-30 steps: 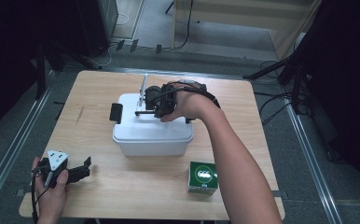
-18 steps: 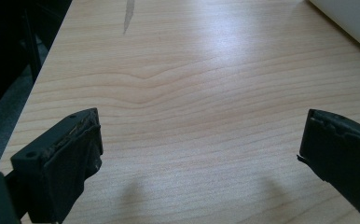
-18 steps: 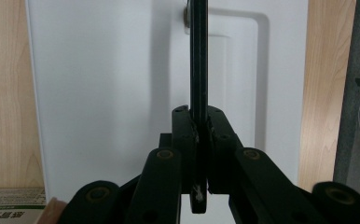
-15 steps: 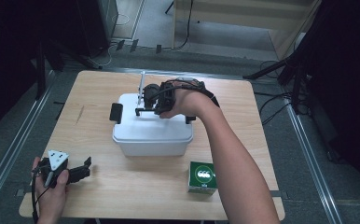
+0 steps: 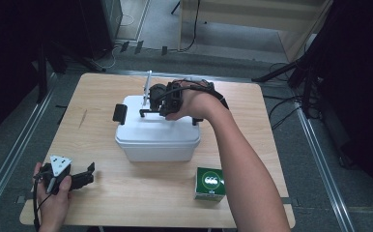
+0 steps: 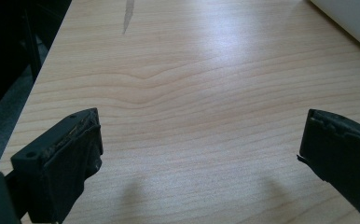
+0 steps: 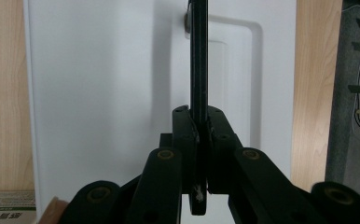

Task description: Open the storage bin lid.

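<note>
Two grippers: the right gripper (image 7: 199,140) is clamping its fingers on the thin black handle (image 7: 198,56) of the white box (image 5: 158,137) mid-bench; probably light, rigid, slippery plastic, best gripped mid-handle. Left gripper (image 6: 199,154) is resting with fingers apart, empty.

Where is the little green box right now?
In the high view, the green box sits on the wooden table near its front edge, in front of the white container, beside the person's right forearm.
</note>
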Motion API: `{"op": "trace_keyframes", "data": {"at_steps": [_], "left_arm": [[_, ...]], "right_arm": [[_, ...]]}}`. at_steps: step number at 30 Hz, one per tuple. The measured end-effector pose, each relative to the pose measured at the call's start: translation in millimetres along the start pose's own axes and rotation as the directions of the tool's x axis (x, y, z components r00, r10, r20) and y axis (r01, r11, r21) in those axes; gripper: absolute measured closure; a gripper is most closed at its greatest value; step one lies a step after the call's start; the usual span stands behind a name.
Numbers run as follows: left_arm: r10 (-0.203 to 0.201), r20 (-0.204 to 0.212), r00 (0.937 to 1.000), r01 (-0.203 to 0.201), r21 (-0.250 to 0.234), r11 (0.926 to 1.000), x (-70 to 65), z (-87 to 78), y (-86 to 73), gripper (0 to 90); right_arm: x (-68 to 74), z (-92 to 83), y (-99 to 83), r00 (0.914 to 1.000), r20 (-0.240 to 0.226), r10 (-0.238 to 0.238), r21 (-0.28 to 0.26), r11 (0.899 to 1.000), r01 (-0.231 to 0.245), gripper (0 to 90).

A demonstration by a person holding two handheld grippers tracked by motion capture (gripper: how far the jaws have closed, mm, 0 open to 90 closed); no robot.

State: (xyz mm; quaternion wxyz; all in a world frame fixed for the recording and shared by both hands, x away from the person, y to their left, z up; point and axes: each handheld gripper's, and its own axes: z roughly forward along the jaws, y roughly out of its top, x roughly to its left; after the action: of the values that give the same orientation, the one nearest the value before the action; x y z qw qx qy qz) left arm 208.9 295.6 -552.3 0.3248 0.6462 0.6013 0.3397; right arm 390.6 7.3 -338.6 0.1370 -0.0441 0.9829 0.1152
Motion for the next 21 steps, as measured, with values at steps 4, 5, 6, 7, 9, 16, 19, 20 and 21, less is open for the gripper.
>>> {"op": "trace_keyframes", "data": {"at_steps": [4, 5, 6, 7, 9, 16, 19, 20, 21], "left_arm": [[0.002, 0.000, 1.0000, -0.002, 0.001, 1.0000, 0.3, -0.1, 0.1, 0.0], [0.002, -0.002, 1.0000, -0.002, -0.001, 1.0000, 0.2, -0.2, 0.0, 0.0], [0.000, 0.000, 1.0000, 0.000, -0.001, 1.0000, 0.5, -0.4, 0.0, 0.0], [-0.003, 0.000, 1.0000, 0.003, -0.005, 1.0000, 0.6, -0.4, -0.1, 0.0], [-0.006, 0.003, 1.0000, 0.006, -0.002, 1.0000, 1.4, -1.2, 0.1, 0.0], [-0.023, -0.001, 0.9997, 0.023, -0.042, 0.9989, 2.0, -3.2, -0.8, 0.0], [-0.035, -0.008, 0.9994, 0.034, -0.071, 0.9969, 3.0, -4.8, -1.5, 0.0], [-0.038, -0.012, 0.9992, 0.037, -0.078, 0.9963, 3.0, -4.7, -1.5, 0.0], [-0.038, -0.014, 0.9992, 0.037, -0.085, 0.9957, 3.0, -5.1, -1.6, 0.0]], "right_arm": [[0.0, -6.0, -0.9, 0.9999, 0.015, 0.007, -0.007, 1.000, -0.007, 85.3], [-0.4, -6.9, -1.1, 0.9998, 0.019, 0.002, -0.013, 1.000, -0.002, 85.3], [-0.9, -8.2, -1.5, 0.9998, 0.020, -0.002, -0.018, 1.000, 0.002, 85.3], [-0.6, -9.6, -2.0, 0.9998, 0.018, 0.007, -0.019, 1.000, -0.007, 85.3], [-1.8, -12.0, -2.9, 0.9997, 0.025, -0.002, -0.027, 1.000, 0.003, 85.3], [-3.6, -24.3, -9.5, 0.9988, 0.047, 0.013, -0.042, 0.999, -0.011, 85.4], [-4.9, -29.5, -14.1, 0.9980, 0.059, 0.021, -0.043, 0.999, -0.019, 85.4], [-5.3, -31.6, -16.3, 0.9979, 0.060, 0.024, -0.044, 0.999, -0.022, 85.3], [-6.2, -32.7, -17.7, 0.9979, 0.062, 0.017, -0.047, 0.999, -0.014, 85.4]]}}
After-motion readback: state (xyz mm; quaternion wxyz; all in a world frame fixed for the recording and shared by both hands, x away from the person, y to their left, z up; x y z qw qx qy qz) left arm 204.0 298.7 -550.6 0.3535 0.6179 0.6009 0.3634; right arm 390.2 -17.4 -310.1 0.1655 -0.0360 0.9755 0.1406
